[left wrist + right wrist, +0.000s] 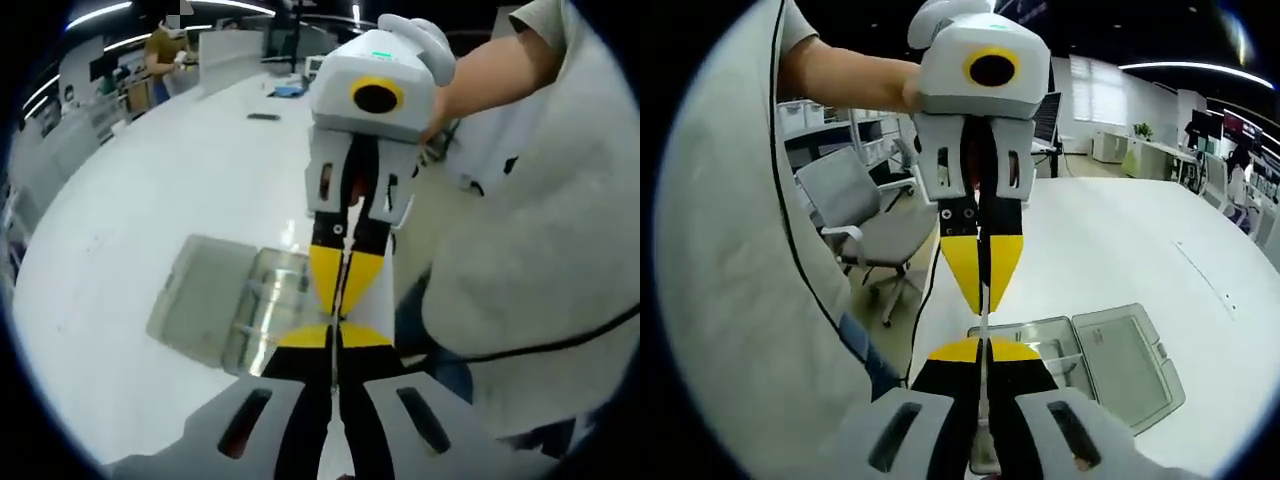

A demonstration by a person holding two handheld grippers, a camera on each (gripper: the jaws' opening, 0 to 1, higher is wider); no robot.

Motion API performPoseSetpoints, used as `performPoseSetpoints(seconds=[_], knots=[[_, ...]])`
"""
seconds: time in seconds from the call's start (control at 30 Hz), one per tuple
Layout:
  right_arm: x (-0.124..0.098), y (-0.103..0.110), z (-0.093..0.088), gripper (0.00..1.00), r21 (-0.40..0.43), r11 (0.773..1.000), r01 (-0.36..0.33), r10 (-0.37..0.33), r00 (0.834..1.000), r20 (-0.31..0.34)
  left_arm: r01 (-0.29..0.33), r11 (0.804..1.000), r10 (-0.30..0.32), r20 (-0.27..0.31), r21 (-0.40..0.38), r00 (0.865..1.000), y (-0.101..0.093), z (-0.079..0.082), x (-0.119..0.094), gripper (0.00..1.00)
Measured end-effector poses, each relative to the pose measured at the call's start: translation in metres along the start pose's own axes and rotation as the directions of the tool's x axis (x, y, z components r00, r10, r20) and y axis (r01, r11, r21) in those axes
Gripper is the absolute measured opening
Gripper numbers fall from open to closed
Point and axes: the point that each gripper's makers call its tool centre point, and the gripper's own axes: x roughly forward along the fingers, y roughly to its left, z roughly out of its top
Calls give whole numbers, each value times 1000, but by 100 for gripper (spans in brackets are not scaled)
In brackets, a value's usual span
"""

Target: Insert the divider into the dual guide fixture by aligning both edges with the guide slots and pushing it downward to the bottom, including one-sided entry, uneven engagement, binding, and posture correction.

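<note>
The two grippers face each other, tip to tip, above the edge of a white table (pixel 150 180). Between them runs a thin clear divider (pixel 338 290), seen on its edge as a pale line, and each gripper pinches one end of it.

In the left gripper view, the left gripper (pixel 335 335) rises from the bottom with its yellow-tipped jaws almost together, closed on the near end of the divider. The right gripper (pixel 343 285) comes down from the top, held by a gloved hand (pixel 420 40), and its yellow tips are closed on the far end. Below and to the left of the divider, on the table, lies a clear plastic box (pixel 230 305) with its lid opened flat beside it. The divider is above the box and apart from it, not in the slots.

In the right gripper view, the right gripper (pixel 983 350) rises from the bottom, its jaws narrow on the divider (pixel 984 300). The left gripper (pixel 982 280) hangs from the top with its tips tight on the other end. The clear box (pixel 1090 360) lies on the table (pixel 1120 240) just behind and to the right of the jaws. An office chair (pixel 865 225) stands by the table, near the person's light shirt (pixel 730 260).
</note>
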Motion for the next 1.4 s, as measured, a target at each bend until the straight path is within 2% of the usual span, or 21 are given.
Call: performPoseSetpoints(seconds=[0.43,0.53,0.77,1.0,1.2,1.4], knots=[[3,4,-4,0,23,1000,-4,4,1000,2,12,1000,-12,-51,-6,999,-5,-3,3,0],[4,5,-5,0,25,1000,-12,12,1000,-4,22,1000,-21,-91,14,996,-7,-3,4,0],[3,6,-6,3,47,999,-6,7,1000,-21,20,999,-14,-131,45,991,-5,-8,2,0],[0,7,-6,0,40,999,-12,12,1000,-13,27,997,-17,-145,69,989,-8,-10,1,0],[0,7,-7,0,62,998,-14,14,1000,8,20,997,-13,-104,69,994,-7,0,-2,0],[1,6,-5,0,63,998,-6,5,1000,11,11,996,-1,-117,86,993,-6,0,-2,0]])
